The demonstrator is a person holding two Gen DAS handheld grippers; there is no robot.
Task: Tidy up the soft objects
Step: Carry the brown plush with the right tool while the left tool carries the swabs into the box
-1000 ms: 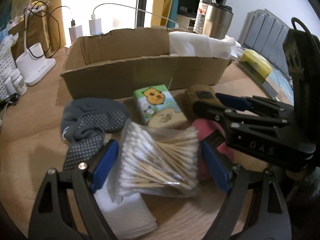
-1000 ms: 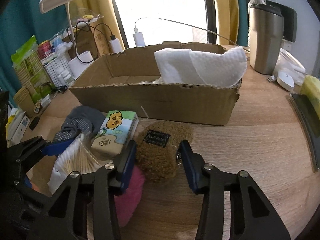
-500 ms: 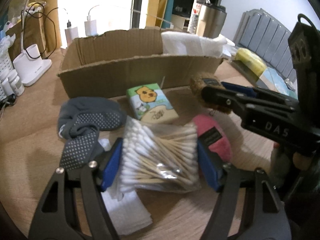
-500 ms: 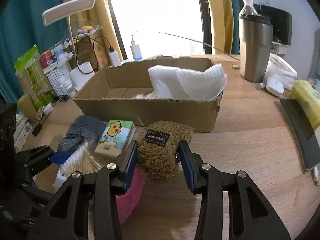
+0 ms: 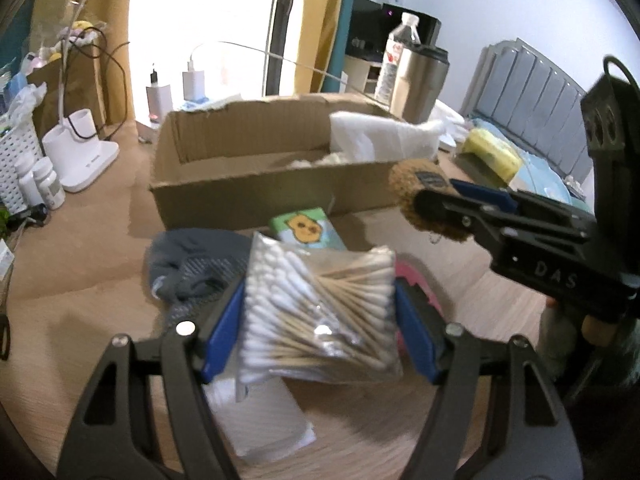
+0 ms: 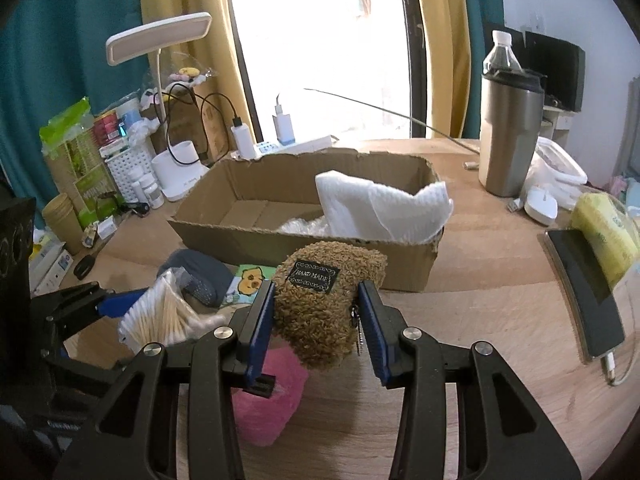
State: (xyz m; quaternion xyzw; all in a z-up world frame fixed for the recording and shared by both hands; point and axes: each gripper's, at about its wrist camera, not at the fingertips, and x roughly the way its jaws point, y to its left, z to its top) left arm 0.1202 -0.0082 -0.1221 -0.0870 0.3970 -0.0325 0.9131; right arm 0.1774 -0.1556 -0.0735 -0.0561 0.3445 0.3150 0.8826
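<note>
My left gripper (image 5: 320,324) is shut on a clear bag of cotton swabs (image 5: 320,312) and holds it above the table. My right gripper (image 6: 316,316) is shut on a brown fuzzy pouch (image 6: 324,304) with a black label, lifted in front of the cardboard box (image 6: 304,240). The pouch also shows in the left wrist view (image 5: 420,196). On the table lie grey socks (image 5: 192,264), a green tissue pack (image 5: 308,232), a pink pouch (image 6: 268,396) and a folded white cloth (image 5: 264,420). White paper towel (image 6: 380,208) sits in the box.
A steel tumbler (image 6: 508,132) and water bottle (image 6: 500,56) stand at the back right. A phone (image 6: 584,288) and yellow pack (image 6: 604,240) lie at the right. A lamp base (image 5: 80,156), chargers and a white basket (image 5: 12,168) crowd the back left.
Both grippers have risen from the table with their loads. The brown pouch has moved up toward the box's front wall; the swab bag has lifted off the white cloth.
</note>
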